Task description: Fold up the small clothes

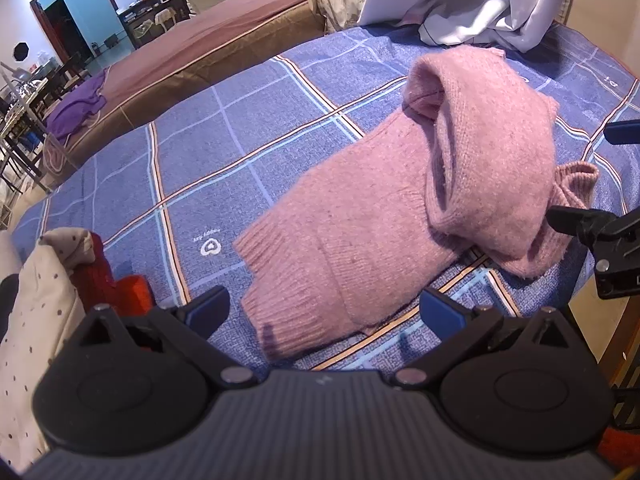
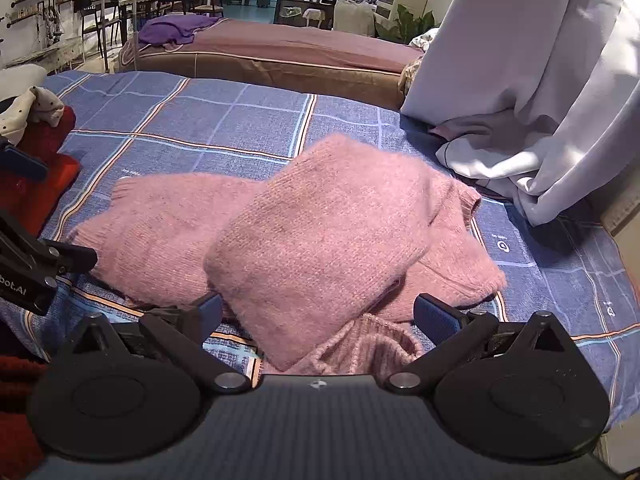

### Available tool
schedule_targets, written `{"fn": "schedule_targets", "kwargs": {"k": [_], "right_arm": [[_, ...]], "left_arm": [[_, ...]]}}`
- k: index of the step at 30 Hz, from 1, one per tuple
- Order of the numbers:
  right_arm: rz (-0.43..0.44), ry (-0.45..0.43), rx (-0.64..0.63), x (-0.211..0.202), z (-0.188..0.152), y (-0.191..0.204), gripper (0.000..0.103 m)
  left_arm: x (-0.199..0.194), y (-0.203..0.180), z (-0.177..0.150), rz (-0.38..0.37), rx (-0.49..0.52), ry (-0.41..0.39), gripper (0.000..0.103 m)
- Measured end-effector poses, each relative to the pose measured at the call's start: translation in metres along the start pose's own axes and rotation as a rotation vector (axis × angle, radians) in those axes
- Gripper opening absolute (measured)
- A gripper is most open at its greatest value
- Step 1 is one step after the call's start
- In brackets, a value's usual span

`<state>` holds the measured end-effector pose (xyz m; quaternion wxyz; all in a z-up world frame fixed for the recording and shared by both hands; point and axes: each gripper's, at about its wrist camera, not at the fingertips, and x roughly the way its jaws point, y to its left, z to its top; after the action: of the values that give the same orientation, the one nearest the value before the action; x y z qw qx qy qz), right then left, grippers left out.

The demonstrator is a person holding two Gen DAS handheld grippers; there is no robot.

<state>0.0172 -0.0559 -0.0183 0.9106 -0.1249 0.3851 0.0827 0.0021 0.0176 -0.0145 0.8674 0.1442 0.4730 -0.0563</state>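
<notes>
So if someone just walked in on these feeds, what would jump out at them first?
The pink knit sweater, partly folded over itself, sprawled mid-frame on the blue plaid bedspread. Next, the open left gripper and open right gripper, each framing an edge of the sweater and gripping nothing. Then the white curtain bunched at the bed's far right corner.

Beyond the blue plaid bedspread (image 2: 240, 120) stands a maroon-covered bed (image 2: 300, 46), pale curtain (image 2: 540, 60) hanging right, shelves behind.

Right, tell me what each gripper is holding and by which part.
Nothing. The left gripper and right gripper are both open, with the pink sweater lying loose on the bed.
</notes>
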Motion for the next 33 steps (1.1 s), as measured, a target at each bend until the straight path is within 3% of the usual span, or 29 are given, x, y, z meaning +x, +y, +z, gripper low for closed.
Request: {"fn": "schedule_targets", "kwargs": {"k": [33], "right_arm": [[0.006, 0.005, 0.004, 0.0005, -0.0027, 0.0015, 0.103]], "left_arm": [[0.0048, -0.0040, -0.0049, -0.011, 0.011, 0.017, 0.103]]}}
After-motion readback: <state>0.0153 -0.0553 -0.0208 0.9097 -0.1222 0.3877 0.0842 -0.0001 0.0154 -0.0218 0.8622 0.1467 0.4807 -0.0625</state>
